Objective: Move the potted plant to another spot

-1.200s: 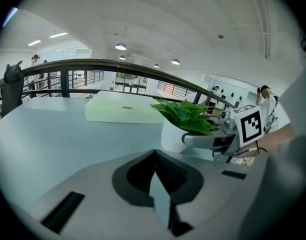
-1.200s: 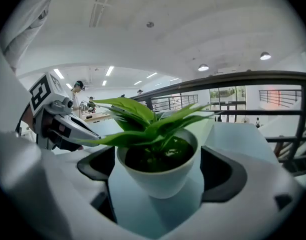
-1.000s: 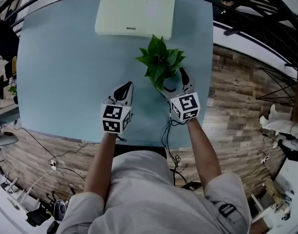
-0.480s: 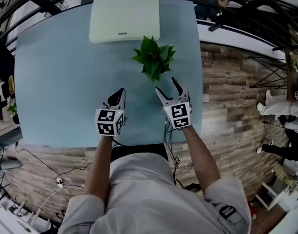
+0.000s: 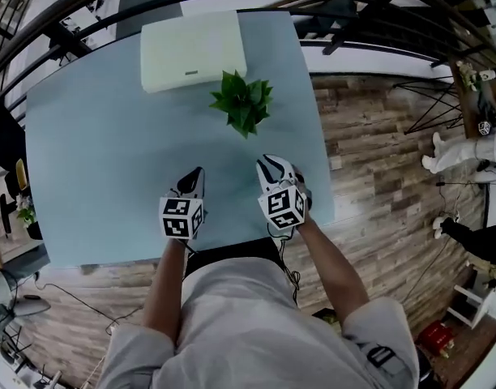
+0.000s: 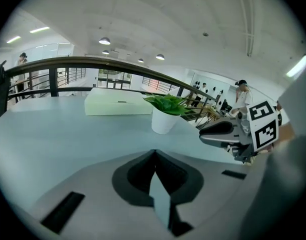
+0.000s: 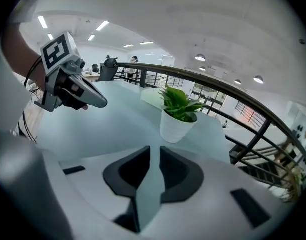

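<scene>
The potted plant (image 5: 242, 104) stands upright on the pale blue bench (image 5: 102, 152), just beside a cream box (image 5: 193, 51). The left gripper (image 5: 195, 175) has its jaws together. The right gripper (image 5: 268, 162) has jaws that have just been closing to a narrow gap, with nothing between them. Both grippers are apart from the plant.

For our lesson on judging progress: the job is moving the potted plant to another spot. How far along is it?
Done: the potted plant stands free on the table near the pale box; a second ago the right gripper had its fingers around the pot. In hand: nothing; that gripper now sits apart from it, its fingers have just been closing on nothing, and the left gripper is shut, empty. Left: probably nothing.
</scene>
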{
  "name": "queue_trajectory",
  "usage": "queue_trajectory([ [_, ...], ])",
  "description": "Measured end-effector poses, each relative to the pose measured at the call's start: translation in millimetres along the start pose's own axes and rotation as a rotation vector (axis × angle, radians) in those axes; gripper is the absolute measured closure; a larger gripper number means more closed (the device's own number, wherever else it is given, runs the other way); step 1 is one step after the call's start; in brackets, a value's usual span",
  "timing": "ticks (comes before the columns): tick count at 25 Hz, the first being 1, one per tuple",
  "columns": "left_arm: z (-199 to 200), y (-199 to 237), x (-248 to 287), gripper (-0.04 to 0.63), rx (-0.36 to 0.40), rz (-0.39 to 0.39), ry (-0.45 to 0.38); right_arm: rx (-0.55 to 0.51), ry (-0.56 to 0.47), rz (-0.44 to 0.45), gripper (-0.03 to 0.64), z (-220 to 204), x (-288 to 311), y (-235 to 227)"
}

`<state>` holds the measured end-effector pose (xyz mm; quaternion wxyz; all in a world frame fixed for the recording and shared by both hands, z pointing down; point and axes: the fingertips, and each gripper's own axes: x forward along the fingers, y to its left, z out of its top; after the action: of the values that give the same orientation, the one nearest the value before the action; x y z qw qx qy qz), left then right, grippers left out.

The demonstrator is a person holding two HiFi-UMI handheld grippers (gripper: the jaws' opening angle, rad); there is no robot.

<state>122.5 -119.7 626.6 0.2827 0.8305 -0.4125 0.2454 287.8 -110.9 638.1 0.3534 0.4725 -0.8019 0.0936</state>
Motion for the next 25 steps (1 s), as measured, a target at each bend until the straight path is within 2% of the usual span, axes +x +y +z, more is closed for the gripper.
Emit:
queue_trajectory([
  [4,4,-4,-9,0.583,0.031,-0.027,-0.005,0.044,0.015,-0.012,0.612,2,-13,10],
  [6,4,-6,-12,0.583,0.036,-0.04,-0.005,0.048,0.029,-0.034,0.612,1,-20,12],
  [12,7,-13,-18,0.583,0.065,-0.077,-0.016,-0.046,0.076,-0.107,0.614,3,-32,13],
  [15,17,-17,-24,0.583,0.06,-0.095,-0.036,-0.025,0.071,-0.114,0.614,9,-39,14],
  [21,62,-27,-29,0.583,0.062,-0.13,-0.119,0.193,-0.037,-0.151,0.614,40,-49,-5],
  [25,98,-32,-40,0.583,0.064,-0.122,-0.207,0.217,-0.146,-0.224,0.614,75,-62,-24],
])
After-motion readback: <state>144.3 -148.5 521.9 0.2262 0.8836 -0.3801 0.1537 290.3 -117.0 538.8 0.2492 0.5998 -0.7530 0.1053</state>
